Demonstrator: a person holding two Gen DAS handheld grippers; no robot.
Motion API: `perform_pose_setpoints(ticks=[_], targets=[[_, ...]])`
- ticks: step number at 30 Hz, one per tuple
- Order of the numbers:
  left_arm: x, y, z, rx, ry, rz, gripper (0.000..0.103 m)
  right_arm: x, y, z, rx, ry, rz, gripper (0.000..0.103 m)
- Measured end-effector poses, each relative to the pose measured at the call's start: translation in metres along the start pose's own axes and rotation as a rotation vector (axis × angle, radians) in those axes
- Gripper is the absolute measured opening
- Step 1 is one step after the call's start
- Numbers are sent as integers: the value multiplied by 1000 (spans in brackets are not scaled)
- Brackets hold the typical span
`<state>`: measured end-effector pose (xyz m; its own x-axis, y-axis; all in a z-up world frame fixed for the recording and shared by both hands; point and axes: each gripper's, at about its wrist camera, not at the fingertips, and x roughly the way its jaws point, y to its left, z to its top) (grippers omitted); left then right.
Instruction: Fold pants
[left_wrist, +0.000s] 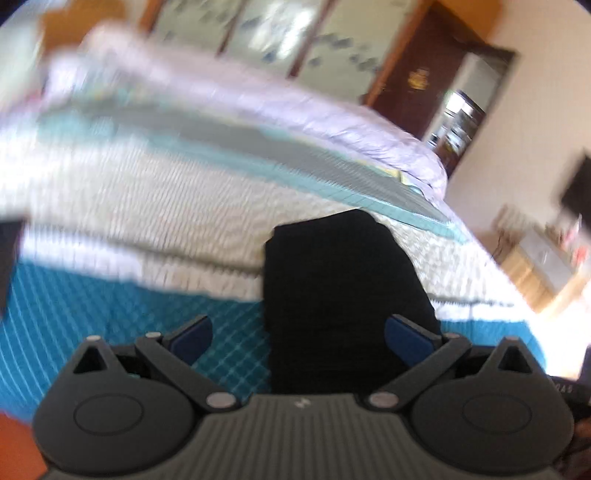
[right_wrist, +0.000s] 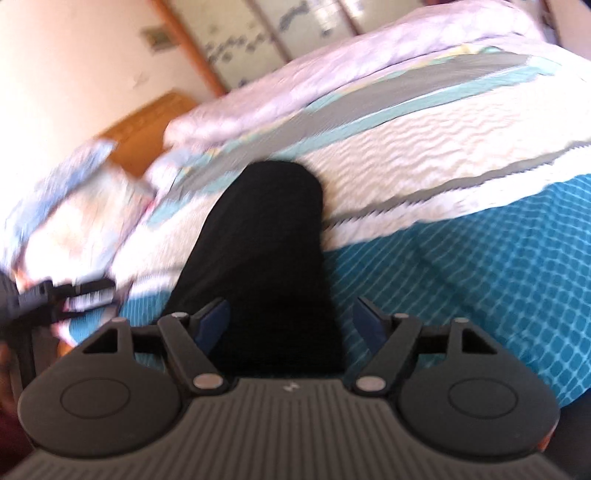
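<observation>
A: What surface is seen, and what room?

B: A bed is shown, covered by a quilted bedspread (left_wrist: 122, 314) with a teal diamond-stitched band nearest the cameras, then a white rippled band, then grey and pale turquoise stripes (left_wrist: 258, 147). A lilac duvet (left_wrist: 295, 107) is bunched along the far side. Behind it, a wardrobe with pale patterned sliding panels in wooden frames (left_wrist: 280, 33) is seen, and a dark wooden door (left_wrist: 417, 74) stands beside an open doorway. A cream wall (left_wrist: 524, 110) and a low light-wood cabinet (left_wrist: 535, 269) are visible at the right of the left wrist view. Both views are blurred.

A: Where are the pants found?

B: The black pants (left_wrist: 332, 295) are laid on the bedspread as a folded dark block, reaching from the teal band onto the white one. In the right wrist view the same pants (right_wrist: 266, 266) are seen running away from the camera, with a rounded far end.

A: How are the grippers held?

B: The left gripper (left_wrist: 299, 338) is held with its blue pads (left_wrist: 194, 338) spread wide; the pants are seen between them, untouched by either. The right gripper (right_wrist: 291, 325) is likewise spread, its fingers (right_wrist: 216, 323) on either side of the cloth, nothing clamped. The left gripper (right_wrist: 55, 295) is also glimpsed at the left edge of the right wrist view.

A: Are any containers seen?

B: Only a patterned pillow (right_wrist: 74, 206) is made out by the wooden headboard (right_wrist: 144, 129); whether the cabinet holds anything cannot be told.
</observation>
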<state>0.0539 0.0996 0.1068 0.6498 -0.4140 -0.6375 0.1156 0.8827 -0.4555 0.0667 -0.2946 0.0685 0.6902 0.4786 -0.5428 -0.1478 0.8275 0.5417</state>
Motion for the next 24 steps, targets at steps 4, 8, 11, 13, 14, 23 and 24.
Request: perform_pose_setpoints(ticks=[4,8,11,13,14,23,24], targets=[[37,36,5,-218,131,-120,103,12,-21,12,121,-33,37,93],[73,27,3,-195,187,-116,102,38,-20,20,126,20,34,93],[97,15,-2,-183,232,-125,91,56,-10,22,60,42,43,93],[106,9,-6,-182,235,-113,89,71,-4,22,40,66,29,92],[107,3,-6,-160,224,-100,87,77,-5,23,46,78,39,89],[96,-30,-1,-62,193,-99,46,45,-9,23,112,30,112,43],[97,-35,-2,-49,197,-116,46,37,-8,20,98,0,94,43]])
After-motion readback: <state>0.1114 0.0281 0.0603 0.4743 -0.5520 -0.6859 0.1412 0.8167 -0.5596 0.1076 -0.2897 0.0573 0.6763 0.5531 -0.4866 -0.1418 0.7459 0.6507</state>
